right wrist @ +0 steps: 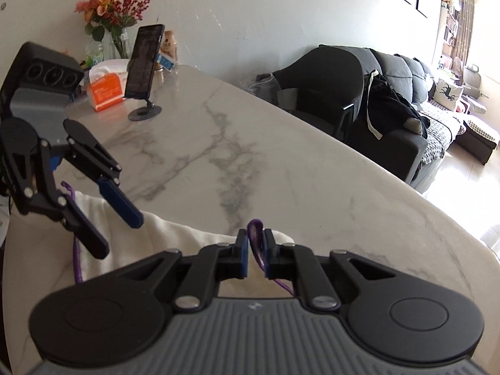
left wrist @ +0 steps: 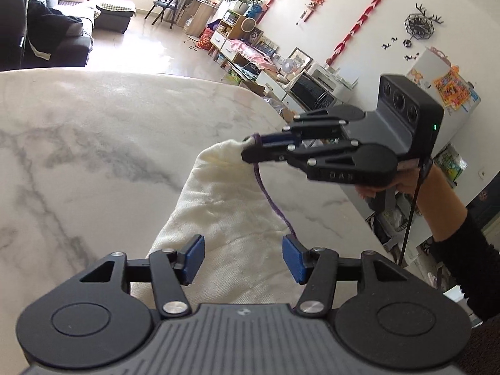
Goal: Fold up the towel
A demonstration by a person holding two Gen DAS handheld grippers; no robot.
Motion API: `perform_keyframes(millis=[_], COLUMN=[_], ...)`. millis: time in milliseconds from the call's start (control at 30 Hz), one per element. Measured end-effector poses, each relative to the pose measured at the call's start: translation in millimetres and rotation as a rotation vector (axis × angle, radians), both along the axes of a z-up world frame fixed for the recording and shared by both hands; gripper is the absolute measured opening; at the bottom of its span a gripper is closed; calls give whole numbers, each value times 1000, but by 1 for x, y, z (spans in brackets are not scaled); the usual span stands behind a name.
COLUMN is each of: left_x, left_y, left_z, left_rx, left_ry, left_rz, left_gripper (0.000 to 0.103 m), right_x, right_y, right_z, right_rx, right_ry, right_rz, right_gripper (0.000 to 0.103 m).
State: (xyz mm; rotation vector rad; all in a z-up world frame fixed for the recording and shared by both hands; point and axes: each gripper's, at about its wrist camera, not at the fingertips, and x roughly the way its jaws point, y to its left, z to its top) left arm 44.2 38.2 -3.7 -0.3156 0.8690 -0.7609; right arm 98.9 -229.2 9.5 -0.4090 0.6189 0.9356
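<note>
A cream towel with a purple stitched edge lies bunched on the white marble table. In the left wrist view my left gripper is open, its blue pads on either side of the cloth and not pinching it. My right gripper is shut on the towel's far corner and holds it raised off the table. In the right wrist view the right gripper pinches the purple hem of the towel, and the left gripper hangs open above the cloth at left.
At the table's far end stand a phone on a stand, an orange tissue box and a vase of flowers. A dark sofa is beyond the table edge. A person's sleeved arm holds the right gripper.
</note>
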Motion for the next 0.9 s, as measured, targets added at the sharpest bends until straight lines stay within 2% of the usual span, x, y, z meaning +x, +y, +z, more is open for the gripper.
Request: perform_keyframes(millis=[233, 467, 500, 600, 667, 733, 767, 867, 900], left_x=[38, 69, 71, 77, 79, 81, 81, 78, 75], left_y=[4, 0, 0, -2, -4, -4, -4, -2, -2], left_z=[-3, -30, -31, -34, -35, -34, -33, -29, -27], left_rx=[-177, -310, -315, -325, -327, -324, -319, -252, -234], left_ry=[168, 393, 405, 425, 426, 412, 398, 336, 322], left_rz=[117, 214, 214, 210, 200, 194, 191, 192, 194], left_gripper=[55, 54, 50, 46, 38, 17, 11, 5, 5], right_x=[-18, -28, -30, -39, -43, -45, -46, -49, -49], right_y=[13, 14, 14, 16, 18, 20, 21, 22, 21], right_z=[-1, -1, -1, -1, 1, 2, 2, 4, 5], right_rx=[-65, -69, -68, -68, -66, -65, -68, -77, -79], right_ry=[-32, -36, -37, -41, -43, -37, -34, -26, -17], right_rz=[68, 97, 101, 117, 127, 134, 139, 141, 138], right_gripper=[10, 10, 10, 10, 10, 10, 10, 17, 25])
